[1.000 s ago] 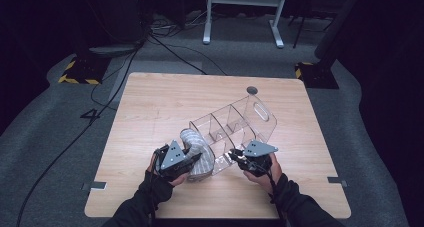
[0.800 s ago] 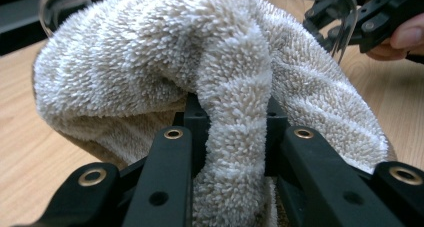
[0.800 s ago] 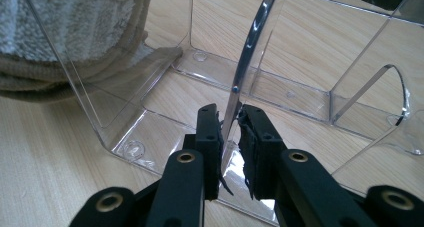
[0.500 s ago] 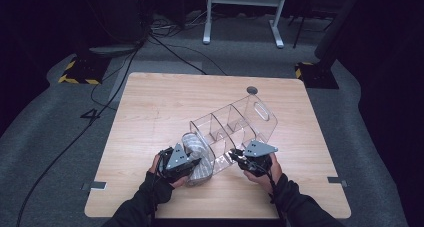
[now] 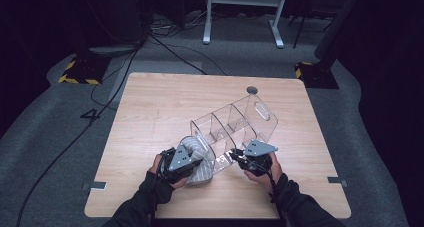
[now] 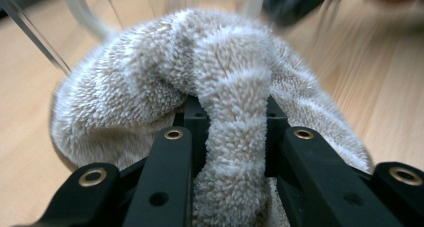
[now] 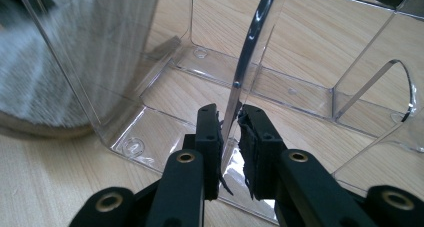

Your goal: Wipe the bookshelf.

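My left claw point(image 5: 192, 163) sits low and left of centre in the high view, and its jaws are clamped together on a fold of the grey fluffy towel point(image 6: 220, 92); in the left gripper view that fold runs straight down between the two black jaws while the rest of the towel bulges up and over them, taking most of the middle of the frame. The towel's bulk lies just ahead of my jaw tips, pressed against the near end of the clear plastic organizer point(image 5: 232, 124), whose curved rim shows at the upper left of the left gripper view. My right claw point(image 5: 239, 158) is low and right of centre in the high view, pinched on one thin clear wall of the organizer point(image 7: 250, 47); in the right gripper view that wall rises from between my pads toward the upper middle. The organizer lies slanting across the wooden table point(image 5: 150, 107), from my claws toward the upper right. Its clear end wall stands between my right claw and the towel point(image 7: 30, 67), which shows blurred at the left edge there.
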Motion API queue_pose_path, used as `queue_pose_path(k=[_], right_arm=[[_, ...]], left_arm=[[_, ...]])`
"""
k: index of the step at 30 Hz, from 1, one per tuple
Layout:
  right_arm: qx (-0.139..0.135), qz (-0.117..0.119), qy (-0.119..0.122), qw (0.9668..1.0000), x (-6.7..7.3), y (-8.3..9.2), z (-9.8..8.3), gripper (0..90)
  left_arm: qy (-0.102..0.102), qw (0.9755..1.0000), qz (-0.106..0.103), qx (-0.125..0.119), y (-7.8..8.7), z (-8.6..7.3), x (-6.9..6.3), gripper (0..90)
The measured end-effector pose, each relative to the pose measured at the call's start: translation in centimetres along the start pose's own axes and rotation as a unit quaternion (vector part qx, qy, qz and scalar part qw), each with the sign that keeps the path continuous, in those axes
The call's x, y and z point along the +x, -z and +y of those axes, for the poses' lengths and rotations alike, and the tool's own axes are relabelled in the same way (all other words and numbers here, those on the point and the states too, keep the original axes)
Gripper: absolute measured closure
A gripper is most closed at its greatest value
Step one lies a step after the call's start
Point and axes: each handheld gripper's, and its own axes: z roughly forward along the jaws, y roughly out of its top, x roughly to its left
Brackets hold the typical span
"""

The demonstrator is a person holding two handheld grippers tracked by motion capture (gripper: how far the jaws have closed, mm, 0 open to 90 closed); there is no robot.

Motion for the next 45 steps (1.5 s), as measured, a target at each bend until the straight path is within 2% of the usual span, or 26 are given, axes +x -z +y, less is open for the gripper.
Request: queue_pose_path(k=[2,6,8,10,11,13,17,20,22,26,29,32,35,37,38,40,45], right_arm=[[0.000,-0.001,0.001,1.0000,0.0,0.0,0.0,79.0],[0.000,0.000,0.001,1.0000,0.0,0.0,0.0,79.0],[0.001,0.000,0.001,1.0000,0.0,-0.1,0.0,79.1],[0.002,0.000,0.003,1.0000,0.1,-0.1,0.0,79.0],[0.002,0.000,0.003,1.0000,0.1,-0.1,0.0,79.0],[0.002,0.001,0.003,1.0000,0.1,-0.1,0.0,79.1],[0.002,0.003,0.000,1.0000,0.0,-0.1,0.0,79.1],[0.003,0.003,0.000,1.0000,0.0,-0.1,-0.1,79.2],[0.004,0.002,0.001,1.0000,0.0,-0.2,-0.1,79.2],[0.006,0.000,-0.002,1.0000,-0.2,-0.2,-0.2,79.6],[0.006,-0.002,-0.002,1.0000,-0.2,-0.2,-0.2,79.8],[0.006,-0.002,-0.001,1.0000,-0.2,-0.2,-0.3,79.8],[0.006,-0.003,0.002,1.0000,-0.2,-0.2,-0.3,79.8],[0.005,0.000,0.003,1.0000,-0.3,-0.2,-0.3,79.8],[0.005,0.001,0.002,1.0000,-0.3,-0.2,-0.3,79.8],[0.005,0.001,0.002,1.0000,-0.2,-0.2,-0.3,79.8],[0.007,0.005,0.003,1.0000,0.0,-0.2,-0.2,79.4]], left_arm=[[-0.012,0.9996,0.007,-0.025,1.0,1.0,-0.5,74.6],[-0.019,0.9971,0.012,-0.073,2.8,2.8,-1.0,74.5],[-0.030,0.9960,0.019,-0.082,3.2,3.2,-1.1,74.5],[-0.030,0.9960,0.017,-0.082,3.1,3.2,-1.1,74.4],[-0.018,0.9963,-0.001,-0.084,2.8,2.8,-1.0,74.4],[-0.013,0.9971,-0.016,-0.073,2.2,2.3,-1.2,74.5],[-0.016,0.9983,-0.040,-0.039,0.6,1.0,-1.5,74.6],[-0.008,0.9983,-0.052,-0.024,0.0,0.3,-1.3,74.6],[-0.013,0.9984,-0.054,-0.004,-0.5,-0.1,-1.5,74.5],[-0.029,0.9965,-0.061,0.049,-2.1,-1.2,-1.6,74.4],[-0.018,0.9958,-0.068,0.058,-2.5,-1.5,-1.1,74.3],[-0.035,0.9947,-0.054,0.081,-2.6,-1.6,-0.9,74.2],[-0.029,0.9939,-0.043,0.097,-2.6,-1.7,-0.4,73.9],[-0.033,0.9938,-0.026,0.103,-2.4,-1.6,-0.1,73.8],[-0.028,0.9946,-0.014,0.099,-2.2,-1.6,0.1,73.8],[-0.013,0.9962,-0.006,0.086,-1.9,-1.5,0.9,73.8],[0.009,0.9982,0.018,0.056,-1.2,-1.0,2.3,73.7]])
